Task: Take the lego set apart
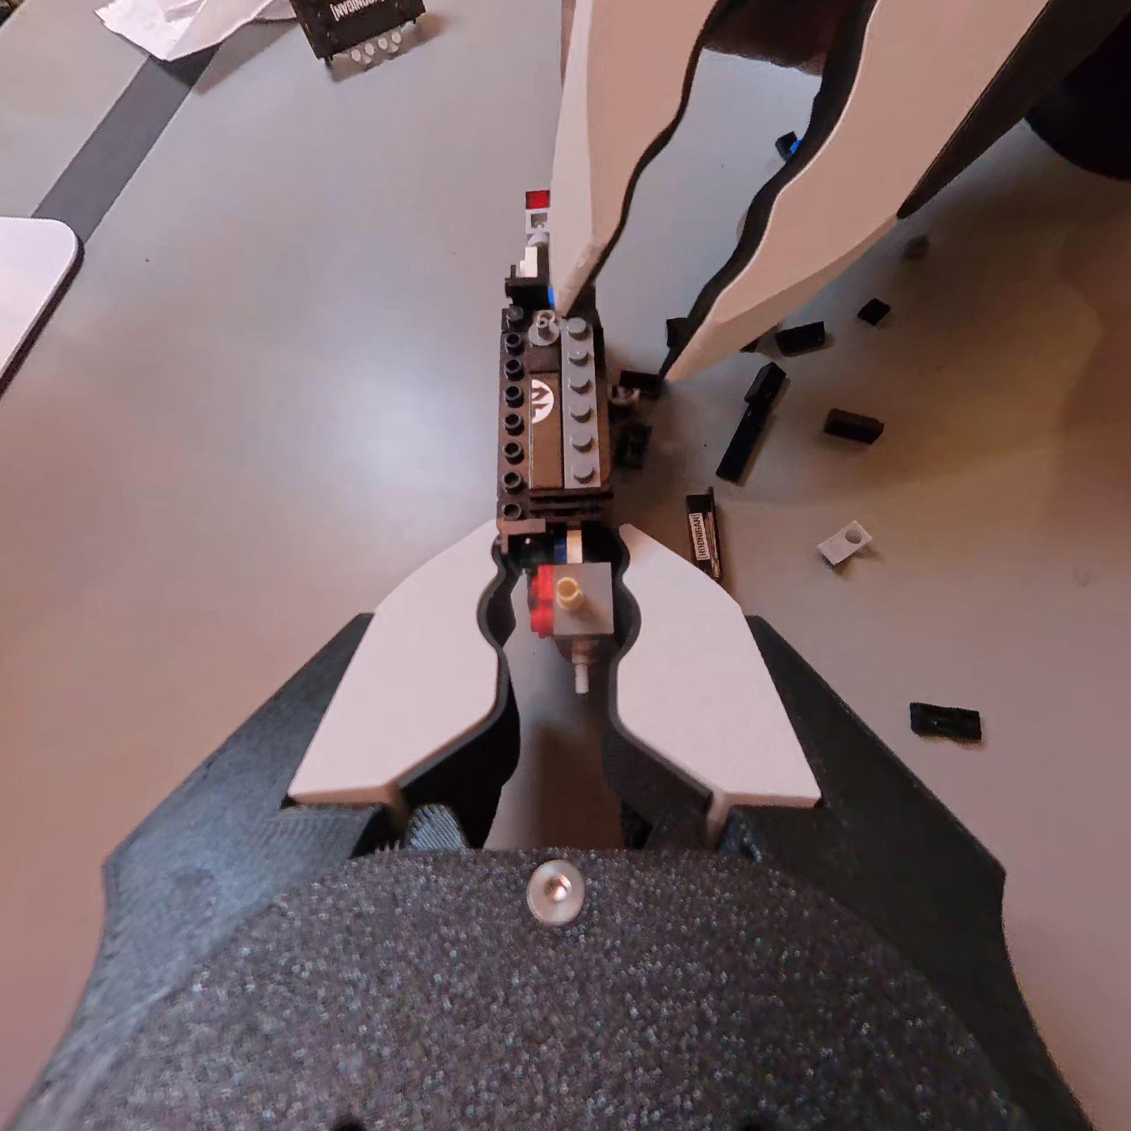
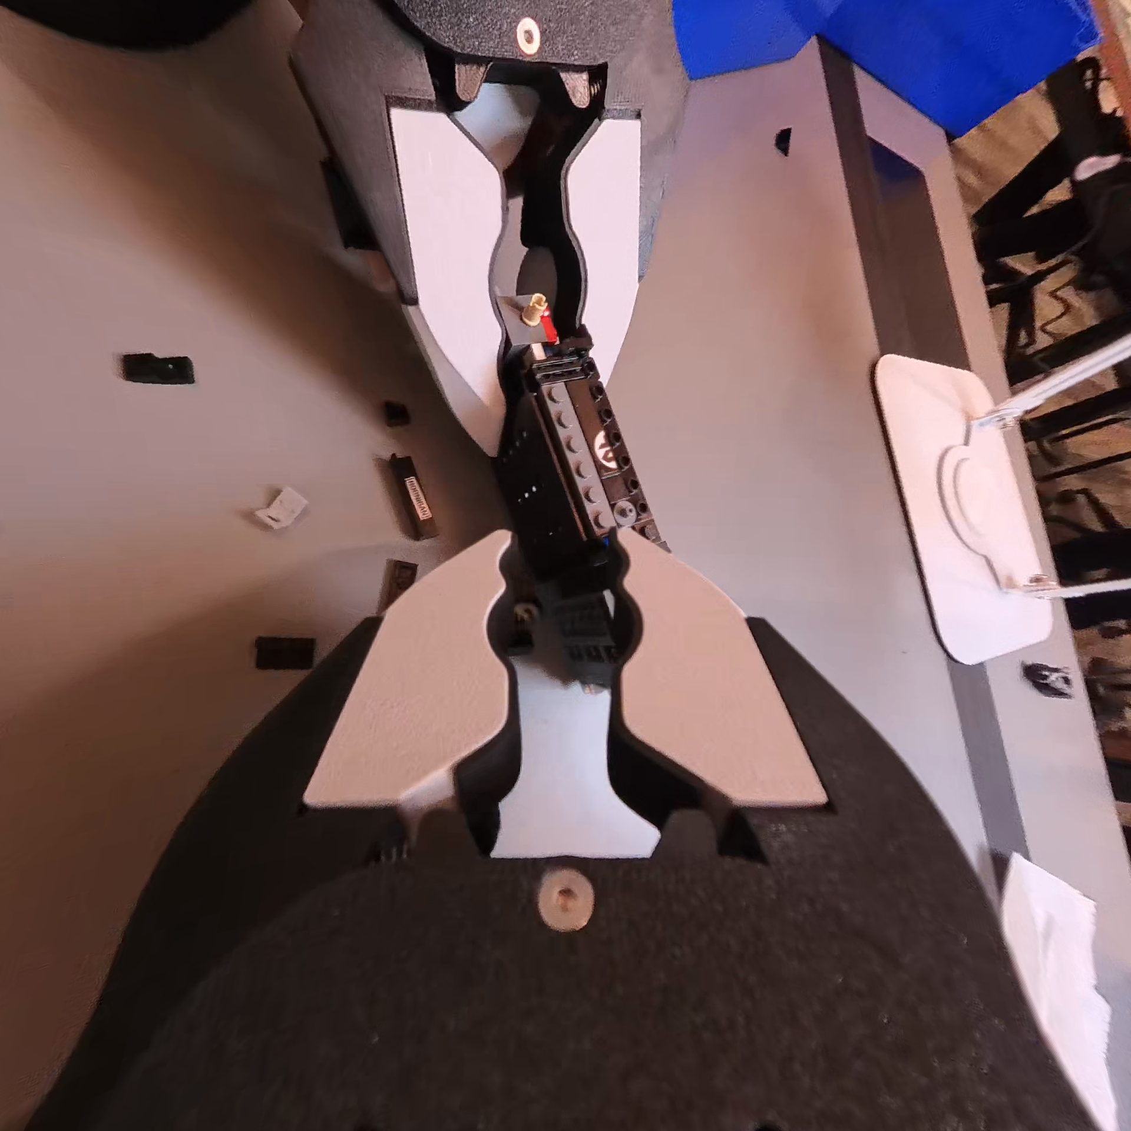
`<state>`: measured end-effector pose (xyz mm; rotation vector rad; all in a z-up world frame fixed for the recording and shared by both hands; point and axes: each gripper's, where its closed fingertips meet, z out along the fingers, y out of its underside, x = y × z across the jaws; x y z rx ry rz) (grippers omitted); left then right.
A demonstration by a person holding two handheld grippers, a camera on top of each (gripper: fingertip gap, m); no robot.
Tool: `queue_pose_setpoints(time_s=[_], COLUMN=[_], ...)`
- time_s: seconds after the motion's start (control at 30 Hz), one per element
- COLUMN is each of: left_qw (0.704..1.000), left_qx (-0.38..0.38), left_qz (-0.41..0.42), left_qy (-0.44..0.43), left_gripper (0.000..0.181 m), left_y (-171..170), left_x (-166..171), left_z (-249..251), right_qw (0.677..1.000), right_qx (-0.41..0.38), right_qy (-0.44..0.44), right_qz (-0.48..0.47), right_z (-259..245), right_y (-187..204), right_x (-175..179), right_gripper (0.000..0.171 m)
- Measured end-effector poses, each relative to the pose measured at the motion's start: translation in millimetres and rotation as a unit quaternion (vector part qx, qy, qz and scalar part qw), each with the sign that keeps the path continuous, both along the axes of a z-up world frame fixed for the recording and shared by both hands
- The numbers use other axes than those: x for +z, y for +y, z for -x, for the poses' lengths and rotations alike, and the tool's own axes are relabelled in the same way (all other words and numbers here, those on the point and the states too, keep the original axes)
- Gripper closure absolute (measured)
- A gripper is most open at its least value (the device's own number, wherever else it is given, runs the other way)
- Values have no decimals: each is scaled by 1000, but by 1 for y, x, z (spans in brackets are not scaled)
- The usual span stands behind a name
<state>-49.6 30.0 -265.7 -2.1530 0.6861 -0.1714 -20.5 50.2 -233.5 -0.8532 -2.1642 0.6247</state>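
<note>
Lego set [image 1: 554, 416], a long black build with a grey studded strip, is held above the grey counter [image 1: 275, 398] between both tools. Left tool [image 1: 560, 541] is closed on the near end, at the black bricks beside the red piece and the grey block with a tan peg [image 1: 572, 592]. Right tool [image 2: 566, 548] is clamped on the opposite end; its white fingers [image 1: 581, 183] are seen reaching in from beyond the set. Loose black pieces [image 1: 851, 425] and one small white piece [image 1: 844, 541] are scattered on the counter right of the set.
</note>
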Motion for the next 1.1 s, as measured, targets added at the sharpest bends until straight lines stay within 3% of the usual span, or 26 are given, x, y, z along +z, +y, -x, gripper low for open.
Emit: queue_pose_setpoints(time_s=[0.2,0.63,0.77,1.1], left_qw=[1000,997,995,988], left_qx=[-12,54,77,119], left_qz=[-5,-16,-17,-10], left_qy=[13,53,68,95], left_gripper=[153,152,152,152], left_y=[-1,7,8,8], left_x=[-1,-1,-1,-2], left_z=[-4,-3,-4,-3], right_qw=[999,990,975,924], right_qx=[-6,-107,-153,-241], right_qy=[45,-23,-23,18], right_qz=[-9,83,157,296], right_z=[4,2,1,1], right_y=[3,11,9,11], right_x=[16,3,2,4], right_gripper=[144,158,150,157])
